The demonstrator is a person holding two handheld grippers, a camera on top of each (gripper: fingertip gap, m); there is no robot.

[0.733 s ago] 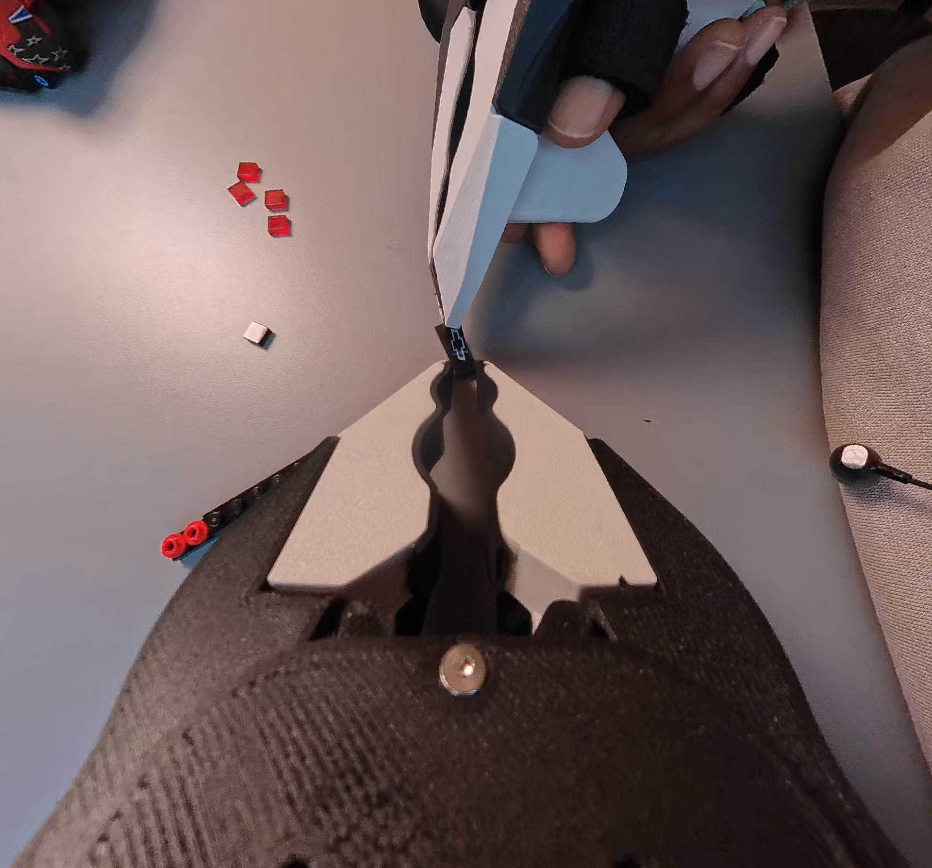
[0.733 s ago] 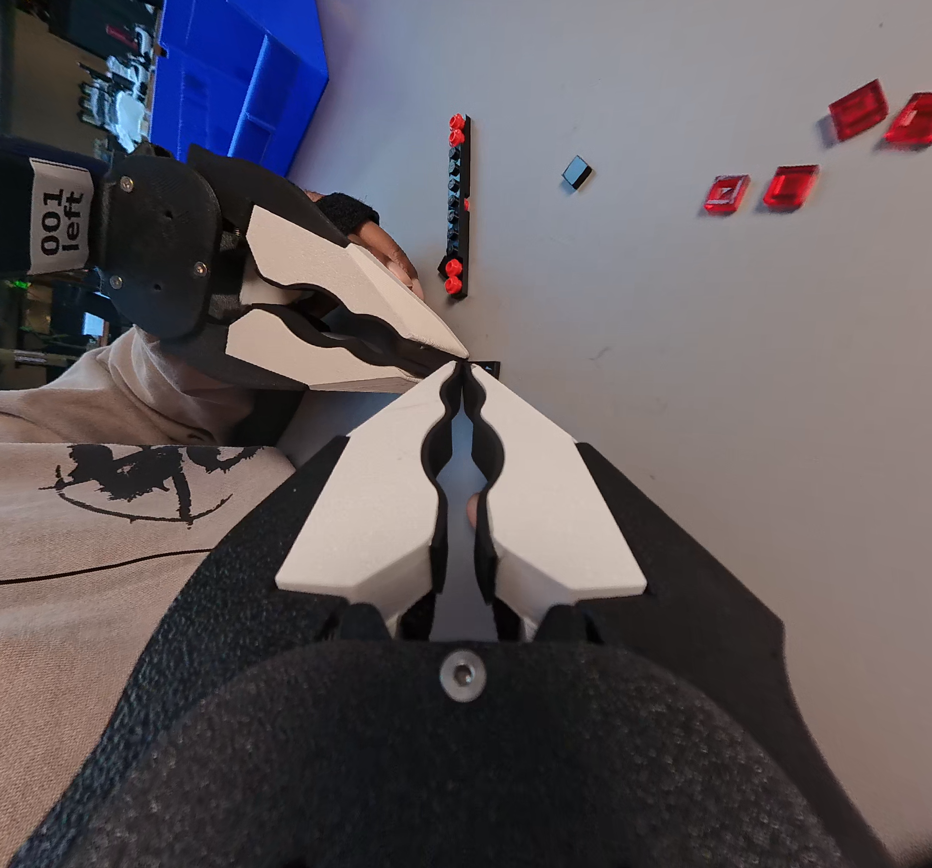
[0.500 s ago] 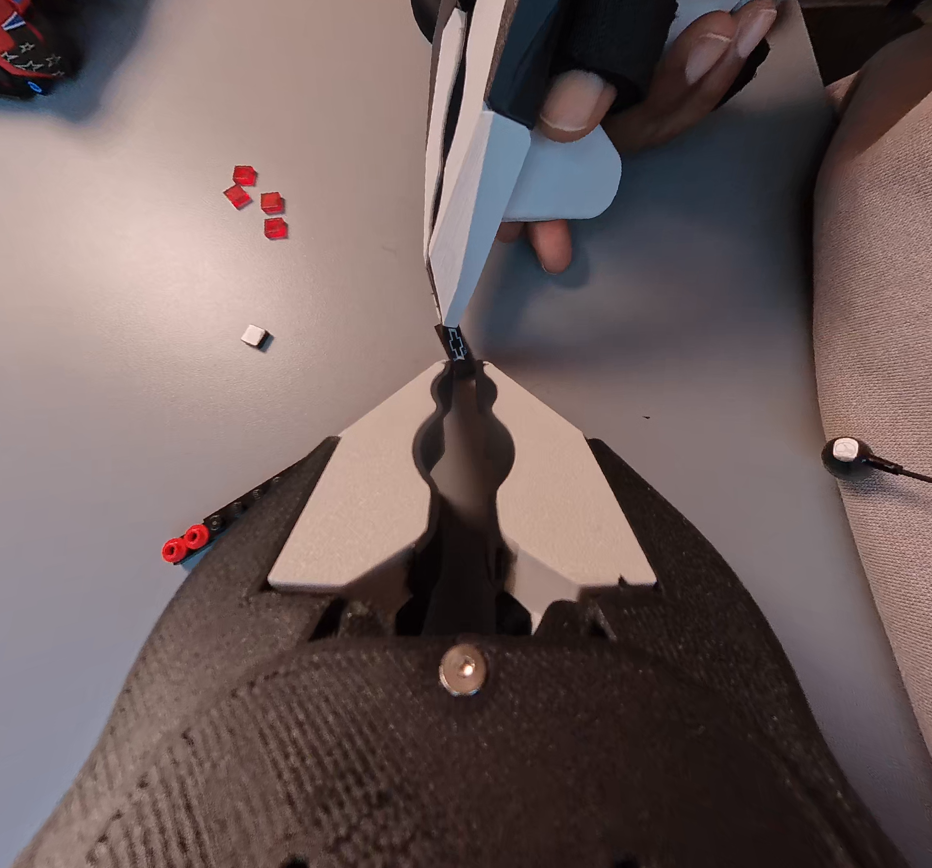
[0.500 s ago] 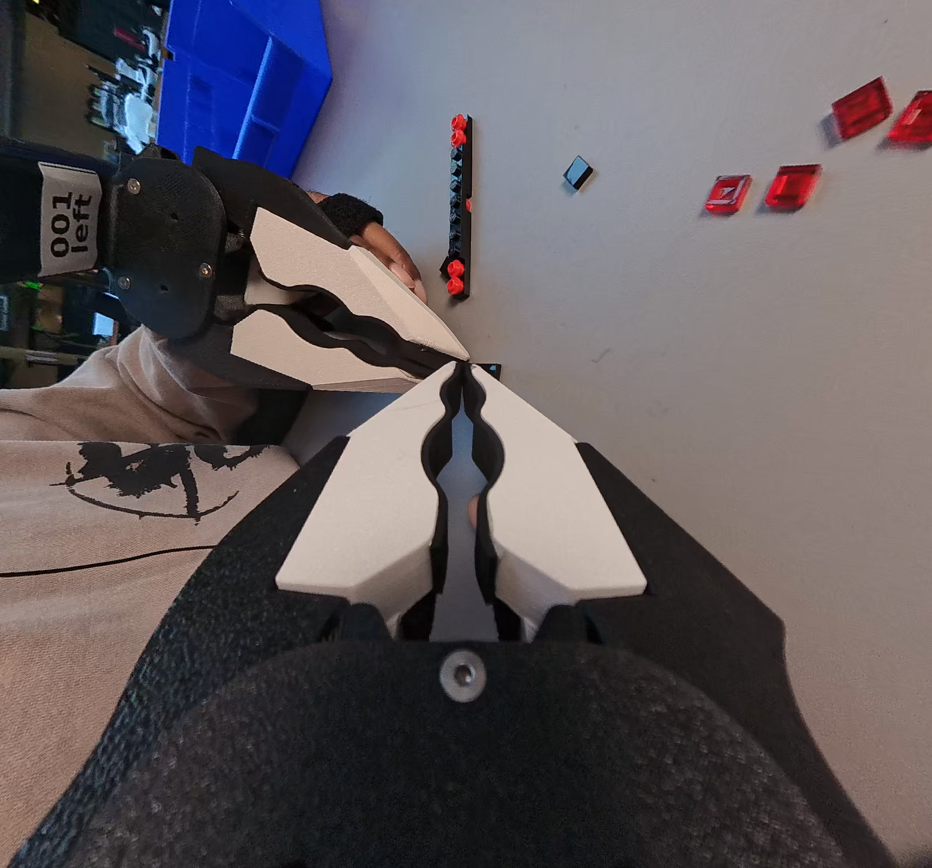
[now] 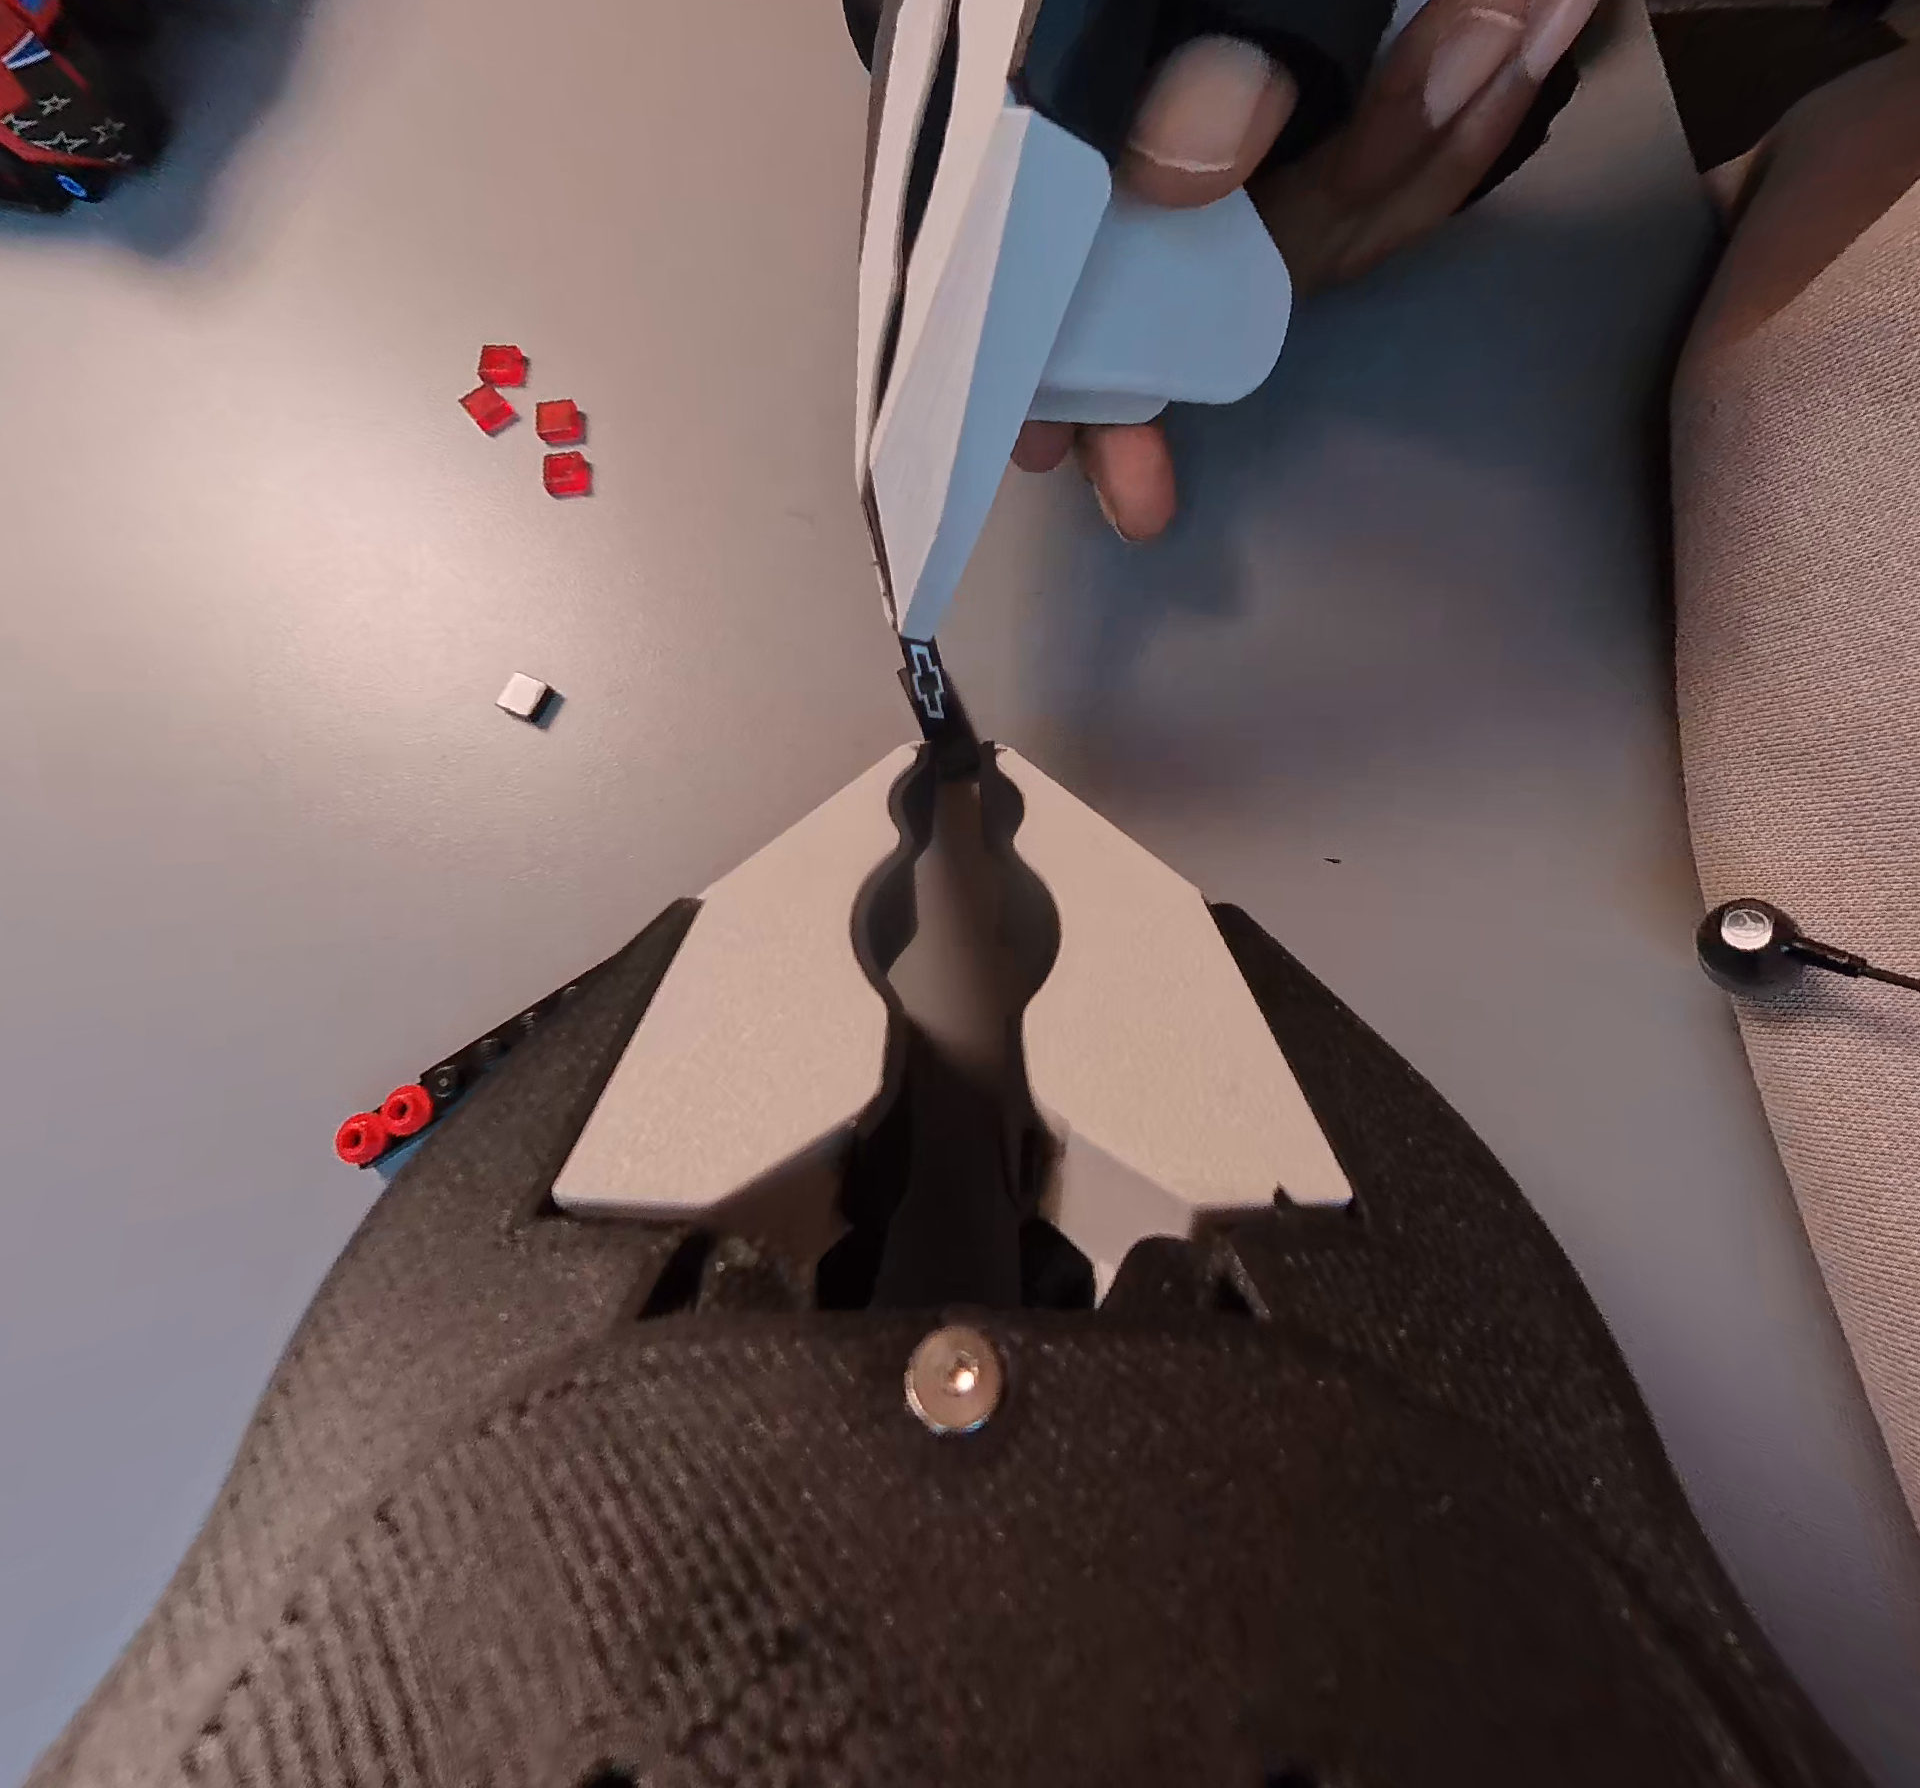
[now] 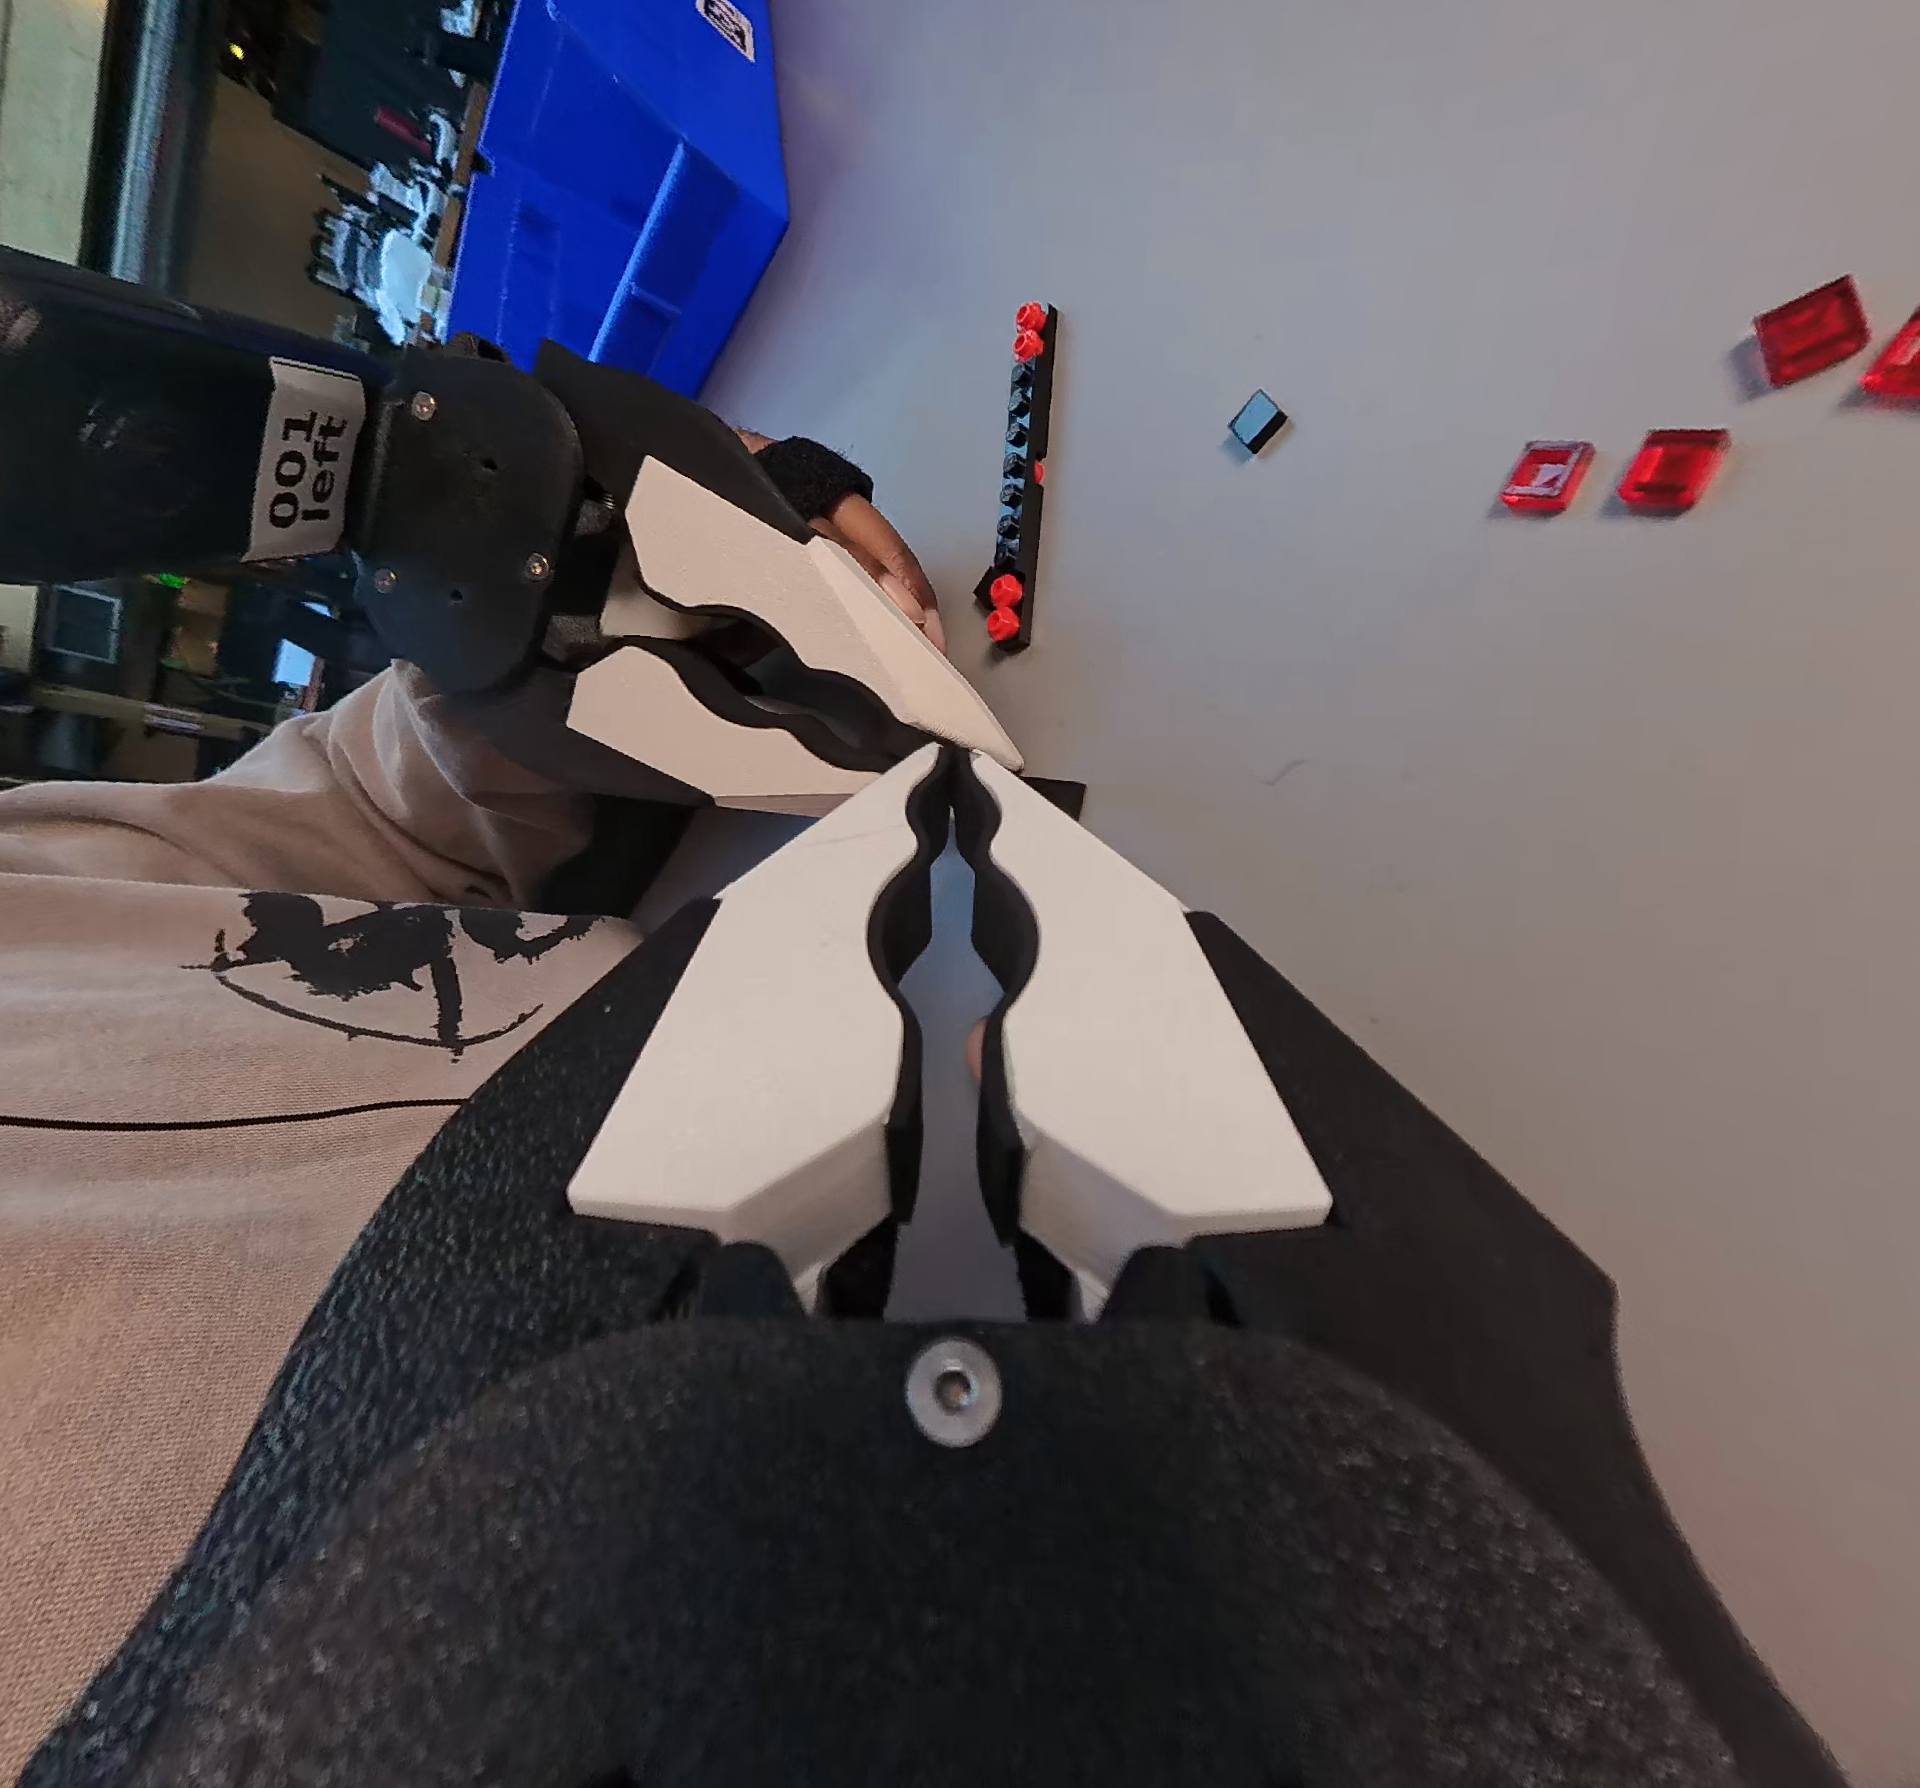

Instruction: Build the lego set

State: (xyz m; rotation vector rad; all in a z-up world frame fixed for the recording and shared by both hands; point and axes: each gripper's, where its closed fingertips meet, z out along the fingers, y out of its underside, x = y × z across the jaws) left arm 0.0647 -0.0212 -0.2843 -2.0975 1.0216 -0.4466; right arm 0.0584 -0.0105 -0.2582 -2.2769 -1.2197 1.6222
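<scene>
Almost nothing has moved since the earlier pictures; both tongs have stayed tip to tip. The left tongs (image 5: pixel 951 762) and the right tongs (image 6: pixel 954 764) are both squeezed narrow on one small black piece (image 5: pixel 928 689), held up over the bench (image 5: pixel 312 595). If either lets go too early, the piece could fall. Only the right view shows the blue bin (image 6: pixel 623 149) and the whole black strip (image 6: pixel 1023 481).
</scene>
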